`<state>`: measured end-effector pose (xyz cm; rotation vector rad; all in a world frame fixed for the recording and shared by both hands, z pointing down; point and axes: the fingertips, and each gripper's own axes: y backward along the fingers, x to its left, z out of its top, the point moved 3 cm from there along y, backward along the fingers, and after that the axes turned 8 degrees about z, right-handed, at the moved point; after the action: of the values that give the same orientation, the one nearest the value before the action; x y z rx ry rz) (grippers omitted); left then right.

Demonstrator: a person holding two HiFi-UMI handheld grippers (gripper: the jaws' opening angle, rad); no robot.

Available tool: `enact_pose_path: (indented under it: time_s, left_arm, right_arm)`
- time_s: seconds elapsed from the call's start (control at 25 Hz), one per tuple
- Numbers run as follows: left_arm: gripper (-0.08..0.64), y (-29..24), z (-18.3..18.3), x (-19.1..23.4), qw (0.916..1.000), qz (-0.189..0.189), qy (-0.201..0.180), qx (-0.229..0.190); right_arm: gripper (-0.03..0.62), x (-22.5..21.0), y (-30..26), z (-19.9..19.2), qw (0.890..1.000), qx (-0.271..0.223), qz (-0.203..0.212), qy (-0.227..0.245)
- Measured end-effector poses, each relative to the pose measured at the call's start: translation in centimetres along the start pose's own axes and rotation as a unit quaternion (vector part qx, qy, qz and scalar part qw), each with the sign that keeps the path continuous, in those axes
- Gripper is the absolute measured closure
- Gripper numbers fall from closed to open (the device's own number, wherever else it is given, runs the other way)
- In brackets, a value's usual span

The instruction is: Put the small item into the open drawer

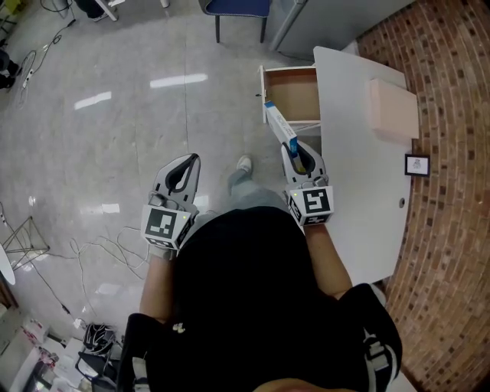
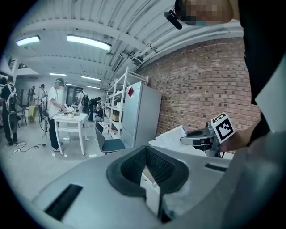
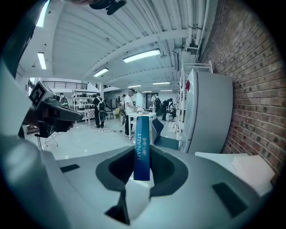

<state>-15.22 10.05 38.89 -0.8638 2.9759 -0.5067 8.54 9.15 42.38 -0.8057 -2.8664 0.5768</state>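
My right gripper [image 1: 295, 151] is shut on a long blue and white box [image 1: 278, 124], gripping its near end. The box slants up and left, and its far tip overlaps the near corner of the open wooden drawer [image 1: 293, 92] of the white table [image 1: 360, 191]. In the right gripper view the blue box [image 3: 142, 143] stands upright between the pads of the right gripper [image 3: 142, 172]. My left gripper [image 1: 192, 159] hangs over the floor at the left, shut and empty. In its own view the left gripper [image 2: 149, 167] holds nothing.
A tan box [image 1: 392, 107] and a small framed card [image 1: 417, 164] lie on the table by the brick wall [image 1: 452, 253]. A blue chair [image 1: 233, 8] stands beyond the drawer. Cables [image 1: 99, 253] trail on the floor at the left. People [image 2: 56, 112] stand at a distant table.
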Motion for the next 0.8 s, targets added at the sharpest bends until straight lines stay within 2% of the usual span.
enact_pose_path:
  time_s: [0.36,0.8]
  left_arm:
    - [0.557,-10.1,4.1,0.1,0.9999,0.013,0.0,-0.002]
    - [0.557,-15.1,5.6,2.4,0.9996,-0.004,-0.007,0.027]
  right_arm:
    - [0.502,-8.8,-4.9,1.0,1.0,0.007,0.014,-0.009]
    - [0.502,-12.5,-10.0,-0.8,0.998,0.051,-0.013,-0.036]
